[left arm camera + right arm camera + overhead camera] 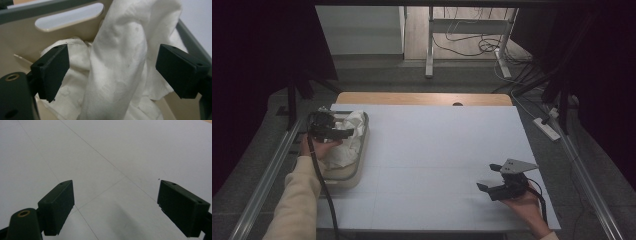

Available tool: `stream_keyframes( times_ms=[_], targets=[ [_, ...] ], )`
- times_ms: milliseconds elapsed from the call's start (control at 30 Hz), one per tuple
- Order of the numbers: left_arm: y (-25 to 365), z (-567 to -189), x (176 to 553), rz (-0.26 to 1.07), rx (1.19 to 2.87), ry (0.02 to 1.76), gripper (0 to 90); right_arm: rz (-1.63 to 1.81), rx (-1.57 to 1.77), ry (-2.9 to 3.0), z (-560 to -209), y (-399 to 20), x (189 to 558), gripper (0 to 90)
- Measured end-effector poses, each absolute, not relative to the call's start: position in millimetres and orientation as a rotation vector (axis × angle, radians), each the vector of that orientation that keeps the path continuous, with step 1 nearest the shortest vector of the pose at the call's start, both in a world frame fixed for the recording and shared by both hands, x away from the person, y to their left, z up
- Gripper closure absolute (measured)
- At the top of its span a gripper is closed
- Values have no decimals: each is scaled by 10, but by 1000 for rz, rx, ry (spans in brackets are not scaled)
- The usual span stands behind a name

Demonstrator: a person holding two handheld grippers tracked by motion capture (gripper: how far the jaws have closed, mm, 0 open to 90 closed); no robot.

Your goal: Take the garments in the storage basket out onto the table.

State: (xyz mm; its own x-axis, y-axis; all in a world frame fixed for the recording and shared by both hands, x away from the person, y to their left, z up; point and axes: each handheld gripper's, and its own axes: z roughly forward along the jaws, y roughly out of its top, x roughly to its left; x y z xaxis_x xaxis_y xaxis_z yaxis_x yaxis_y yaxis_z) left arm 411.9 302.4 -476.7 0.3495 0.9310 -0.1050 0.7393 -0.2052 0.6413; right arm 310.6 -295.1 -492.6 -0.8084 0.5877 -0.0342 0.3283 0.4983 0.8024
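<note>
A crumpled white cloth (349, 137) lies in a beige plastic basket (354, 175) at the table's left edge. My left gripper (332, 131) hovers over the basket, open; in the left gripper view a raised fold of the cloth (120, 62) stands between its jaws, with gaps on both sides. The basket wall with a handle slot (70, 17) shows behind. My right gripper (492, 179) is held low over the white table (437, 145) near the front right, open, with nothing between its jaws (116, 207).
A wooden strip (422, 98) runs along the table's far edge. Metal rails (267, 175) flank the table. Desk legs and cables (472, 45) stand on the floor beyond, and a power strip (547, 128) lies at the right.
</note>
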Motion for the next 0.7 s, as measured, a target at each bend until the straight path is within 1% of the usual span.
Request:
stream_keyframes(
  times_ms=[233, 433, 633, 700],
  targets=[
    [3029, -4849, 4162, 346, 2043, 1474, 123, 1208, 767, 2447, -4933, -2943, 3107, 138],
    [2994, -4916, 4199, 294, 2114, 1490, 171, 1209, 766, 2448, -4935, -2943, 3108, 138],
    [2962, -4976, 4231, 256, 2174, 1508, 189, 1208, 768, 2446, -4935, -2947, 3108, 138],
    [2956, -4988, 4233, 239, 2186, 1501, 218, 1208, 767, 2446, -4934, -2948, 3107, 138]
  ],
)
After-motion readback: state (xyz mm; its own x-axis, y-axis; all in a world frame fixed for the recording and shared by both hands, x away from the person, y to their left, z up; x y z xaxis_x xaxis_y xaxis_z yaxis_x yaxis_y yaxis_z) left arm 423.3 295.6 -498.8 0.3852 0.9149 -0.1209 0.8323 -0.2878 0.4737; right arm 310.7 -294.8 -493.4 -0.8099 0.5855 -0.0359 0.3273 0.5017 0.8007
